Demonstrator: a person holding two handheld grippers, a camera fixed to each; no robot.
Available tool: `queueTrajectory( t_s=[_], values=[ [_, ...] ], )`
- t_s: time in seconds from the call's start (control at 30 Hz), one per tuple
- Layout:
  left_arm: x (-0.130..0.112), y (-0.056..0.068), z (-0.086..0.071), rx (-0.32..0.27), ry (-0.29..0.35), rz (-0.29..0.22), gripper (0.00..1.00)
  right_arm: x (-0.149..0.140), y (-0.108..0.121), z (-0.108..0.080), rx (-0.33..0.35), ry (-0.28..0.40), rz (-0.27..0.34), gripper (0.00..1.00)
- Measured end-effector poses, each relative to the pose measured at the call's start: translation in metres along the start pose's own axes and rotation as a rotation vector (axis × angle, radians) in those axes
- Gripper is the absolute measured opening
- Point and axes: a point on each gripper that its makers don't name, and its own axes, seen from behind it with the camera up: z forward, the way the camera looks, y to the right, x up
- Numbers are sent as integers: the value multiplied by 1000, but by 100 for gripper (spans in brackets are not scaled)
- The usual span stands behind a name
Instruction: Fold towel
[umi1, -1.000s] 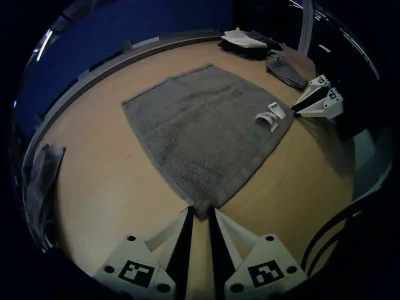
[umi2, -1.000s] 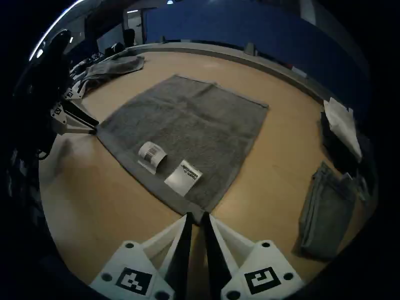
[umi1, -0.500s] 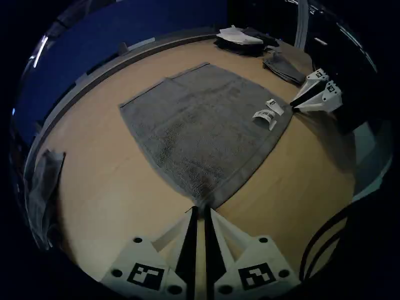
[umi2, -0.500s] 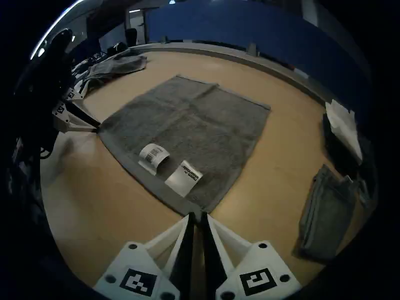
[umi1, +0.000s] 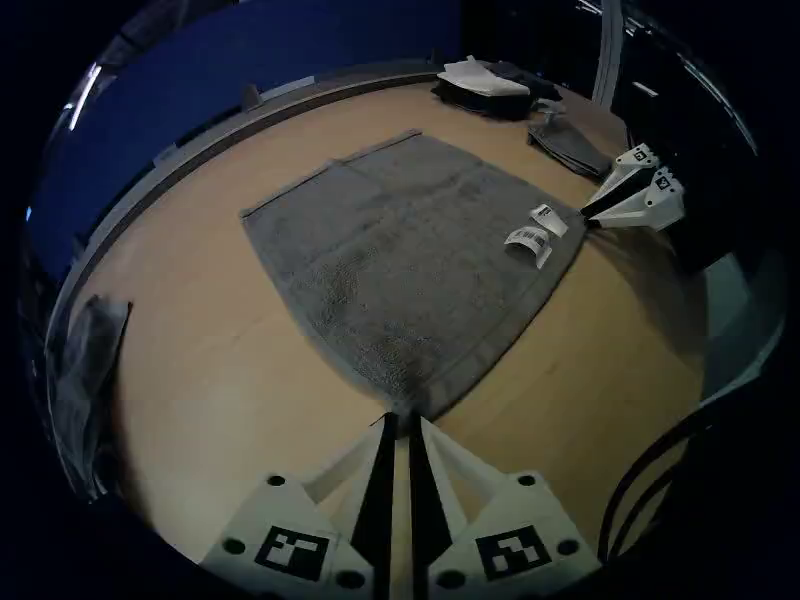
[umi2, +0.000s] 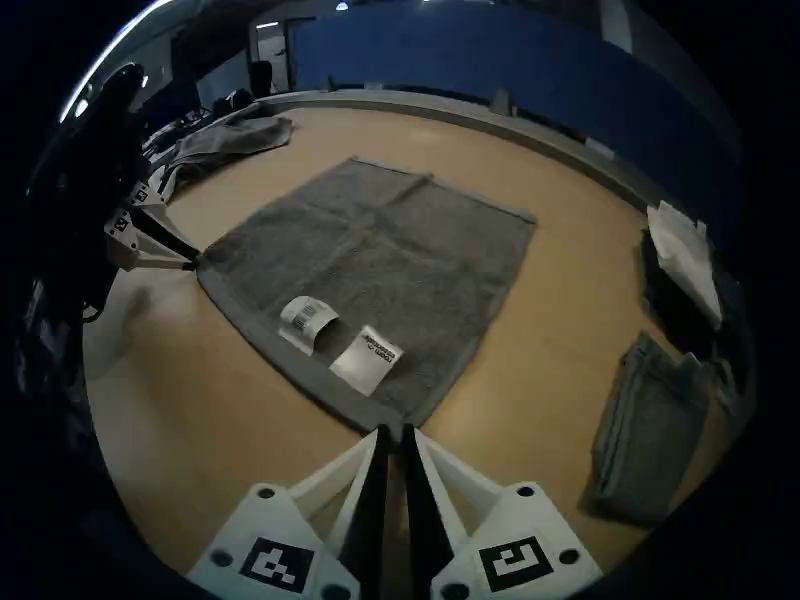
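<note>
My left claw (umi1: 400, 420) is clenched on the near corner of the grey towel (umi1: 400, 250), which lies spread flat on the wooden table (umi1: 200, 350). My right claw (umi2: 393, 432) is clamped on the neighbouring corner, just beside two white tags (umi2: 366, 358). In the right gripper view, a folded grey cloth (umi2: 645, 430) lies well apart to the right.

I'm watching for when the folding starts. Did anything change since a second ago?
Both grippers closed. The left gripper pinched shut on the towel corner nearest it, and the right gripper did the same on its corner. The towel stayed flat on the table, with its two white tags on top.
</note>
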Motion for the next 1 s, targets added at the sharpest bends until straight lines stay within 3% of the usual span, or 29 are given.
queueTrajectory(
  t_s=[0.37, 1.0],
  values=[
    [14, 3, -20, 12, 29, -37, 9, 14, -2, -16, -6, 29, 0, 11],
    [52, 4, -80, 48, 102, -99, 9, 56, -7, -78, -17, 119, 9, 11]
  ],
)
